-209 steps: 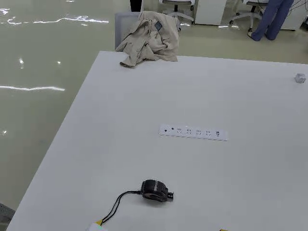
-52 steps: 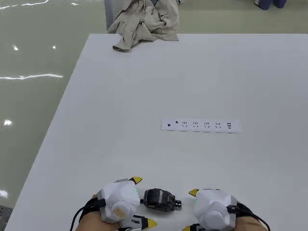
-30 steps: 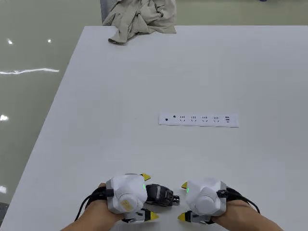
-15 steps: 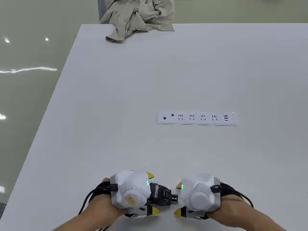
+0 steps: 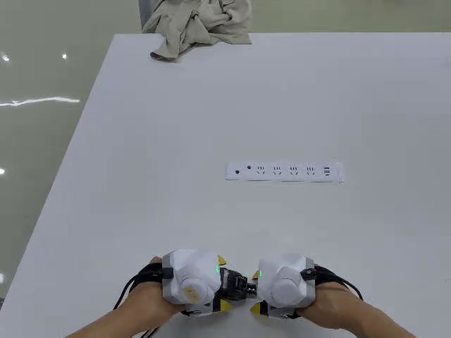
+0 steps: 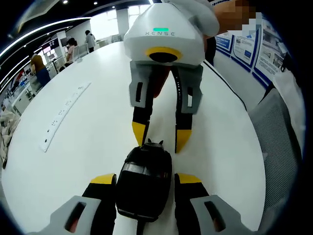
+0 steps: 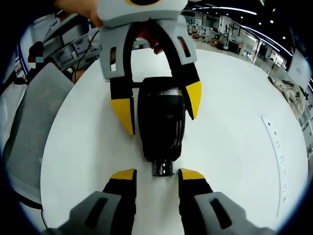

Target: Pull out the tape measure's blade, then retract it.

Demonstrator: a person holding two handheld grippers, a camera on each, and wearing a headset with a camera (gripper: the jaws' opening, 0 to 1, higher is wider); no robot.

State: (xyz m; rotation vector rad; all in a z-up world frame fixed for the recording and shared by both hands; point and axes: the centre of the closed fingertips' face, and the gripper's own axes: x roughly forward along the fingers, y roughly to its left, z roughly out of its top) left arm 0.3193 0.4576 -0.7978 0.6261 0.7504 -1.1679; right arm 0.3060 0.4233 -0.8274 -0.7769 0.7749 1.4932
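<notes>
The black tape measure lies near the front edge of the white table, between my two grippers. My left gripper has its yellow-tipped jaws pressed against both sides of the case, and its fingers also show in the right gripper view. My right gripper faces it from the other side. Its jaws stand a little apart around the blade's end hook, with a small gap on each side. The blade is inside the case. In the left gripper view the right gripper points down at the hook.
A white power strip lies across the middle of the table. A beige jacket is heaped at the far left corner. A grey mesh chair stands just behind the table's near edge. The table's left edge drops to a glossy floor.
Both grippers have drawn inward onto the tape measure. The left one has settled around the case, and the right one has slid left up to the blade's hook.
</notes>
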